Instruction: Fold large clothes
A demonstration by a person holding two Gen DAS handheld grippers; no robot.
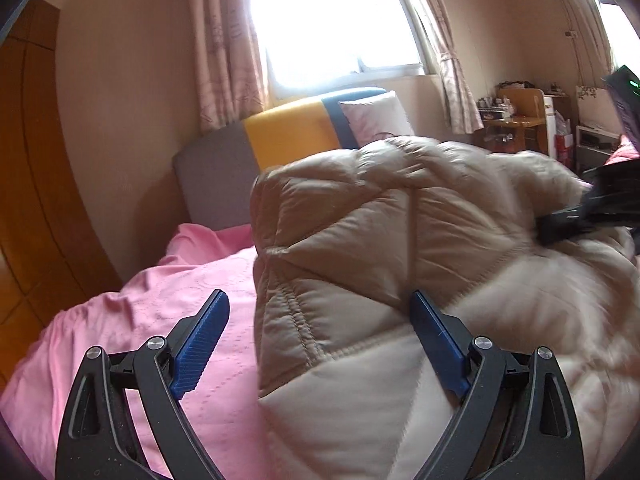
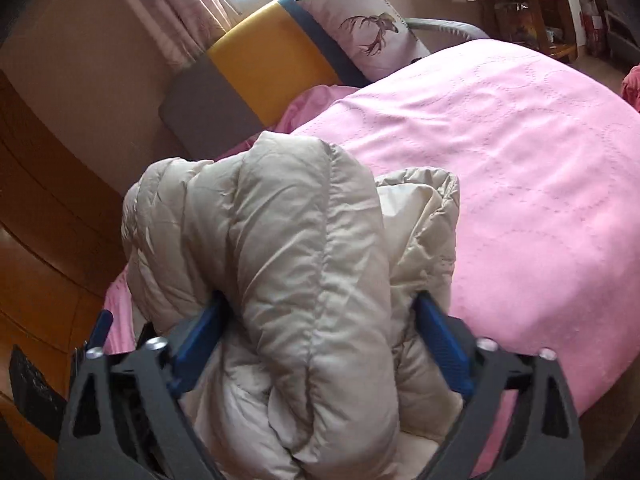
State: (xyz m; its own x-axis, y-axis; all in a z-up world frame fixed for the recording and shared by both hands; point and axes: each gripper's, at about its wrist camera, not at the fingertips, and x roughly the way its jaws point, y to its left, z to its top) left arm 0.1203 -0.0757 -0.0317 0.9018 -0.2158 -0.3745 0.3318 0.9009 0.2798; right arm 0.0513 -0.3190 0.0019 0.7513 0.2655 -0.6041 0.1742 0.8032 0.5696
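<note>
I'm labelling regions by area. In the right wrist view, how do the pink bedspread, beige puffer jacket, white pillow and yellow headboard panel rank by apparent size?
1. Pink bedspread
2. Beige puffer jacket, inflated by nearness to the camera, so close to first
3. Yellow headboard panel and white pillow: alike, unranked

The left gripper (image 1: 320,340) points forward and slightly downward, its two black arms spread into a wide V. Its blue-padded fingers (image 1: 202,344) stand far apart, the left pad fully exposed, the right pad pressed by fabric along its inner face. The right gripper (image 2: 320,344) tilts downward, its jaws also spread wide, with both blue pads (image 2: 442,348) partly buried and bulky material filling the whole gap between them. In the left wrist view its dark body appears blurred at the right edge.
</note>
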